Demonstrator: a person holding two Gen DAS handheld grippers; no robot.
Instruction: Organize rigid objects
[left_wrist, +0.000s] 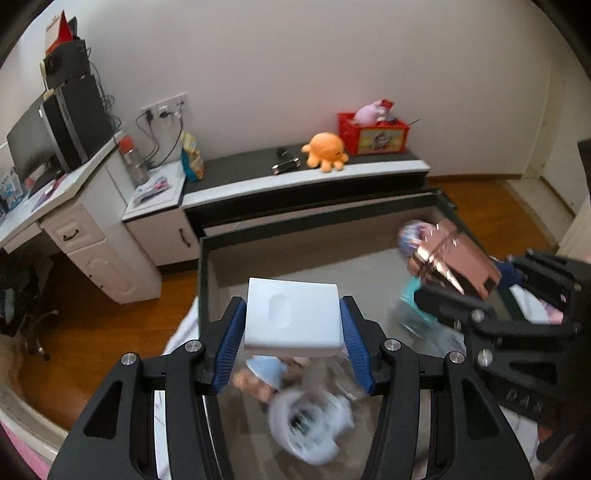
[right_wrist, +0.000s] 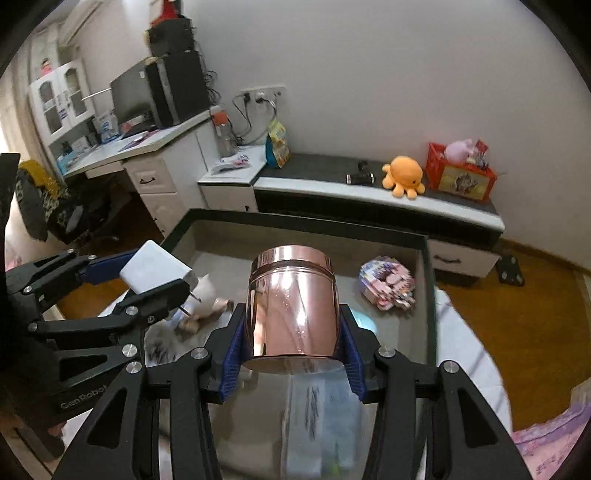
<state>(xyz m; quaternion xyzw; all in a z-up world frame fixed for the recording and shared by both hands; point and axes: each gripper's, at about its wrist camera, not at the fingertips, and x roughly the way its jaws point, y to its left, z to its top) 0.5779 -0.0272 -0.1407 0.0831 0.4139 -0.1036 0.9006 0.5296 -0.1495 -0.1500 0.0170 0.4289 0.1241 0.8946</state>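
The left gripper (left_wrist: 292, 334) is clamped with its ribbed blue pads (left_wrist: 232, 350) on a white, square-edged plastic charger block (left_wrist: 293, 315), held above the grey-lined, dark-rimmed open box (left_wrist: 258, 236). Only the right wrist view shows the charger's two metal prongs (right_wrist: 192, 301). There the right gripper (right_wrist: 293, 352) is closed on a shiny, copper-coloured cylindrical metal tin (right_wrist: 293, 306) over the same box, beside a blurred pink printed pack (right_wrist: 388, 282).

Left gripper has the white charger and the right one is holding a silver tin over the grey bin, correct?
Not quite: the tin in the right gripper is rose-gold, not silver, as the right wrist view shows. The left gripper does hold the white charger over the grey bin.
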